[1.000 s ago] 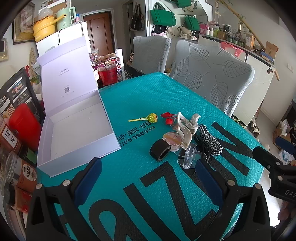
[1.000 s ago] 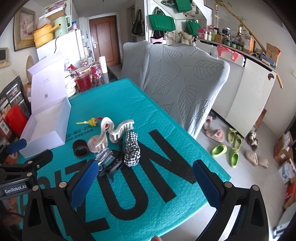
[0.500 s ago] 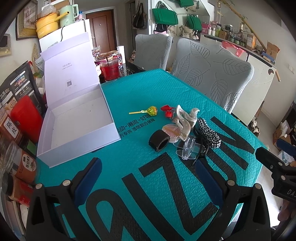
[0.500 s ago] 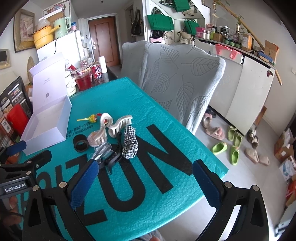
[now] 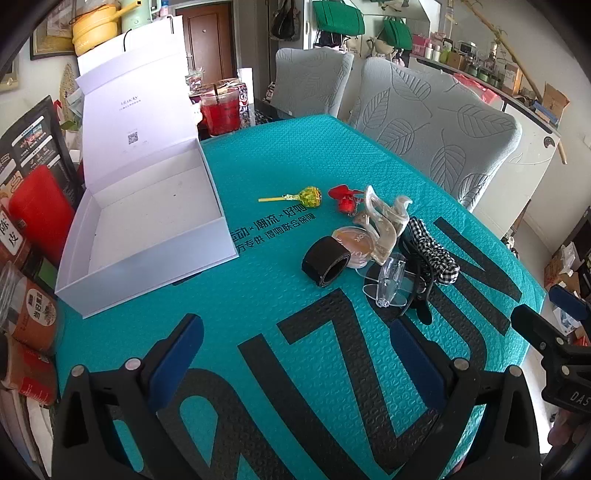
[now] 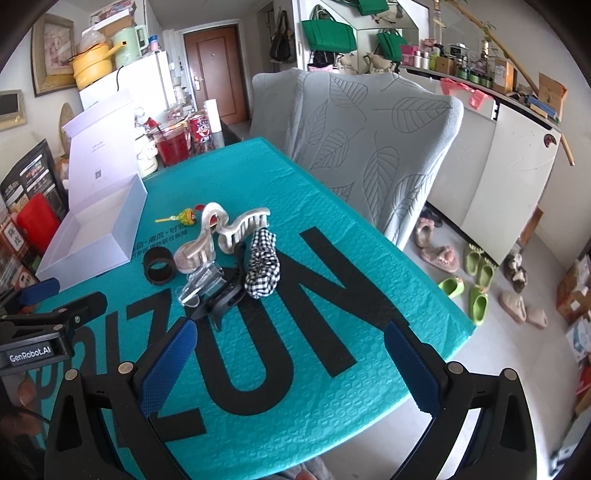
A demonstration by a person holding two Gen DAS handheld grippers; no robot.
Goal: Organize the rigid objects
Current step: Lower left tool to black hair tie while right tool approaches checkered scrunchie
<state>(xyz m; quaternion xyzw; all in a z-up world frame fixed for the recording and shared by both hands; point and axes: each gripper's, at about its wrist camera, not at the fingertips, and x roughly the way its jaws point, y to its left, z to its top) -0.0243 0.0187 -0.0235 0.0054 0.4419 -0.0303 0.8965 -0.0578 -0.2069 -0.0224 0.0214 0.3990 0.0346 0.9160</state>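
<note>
Left gripper (image 5: 295, 354): we hold it spread, empty.
Right gripper (image 6: 288, 362): likewise spread, empty.
Black glossy plastic hair claw (image 6: 221, 299): just ahead-left of our right gripper, long axis slanting away rightward; right nearer.
White open cardboard box (image 5: 147, 236): ahead-left of left gripper.

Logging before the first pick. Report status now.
Left gripper and right gripper: jaws open, empty, above the teal mat. White open-lid box empty. Pile untouched: black ring, beige claw clip, checked scrunchie. Nothing in the way.

2 grey leaf-patterned chairs (image 5: 436, 122), red drink jug (image 5: 220, 110), green handbags (image 6: 328, 35), slippers (image 6: 476, 273) on floor
</note>
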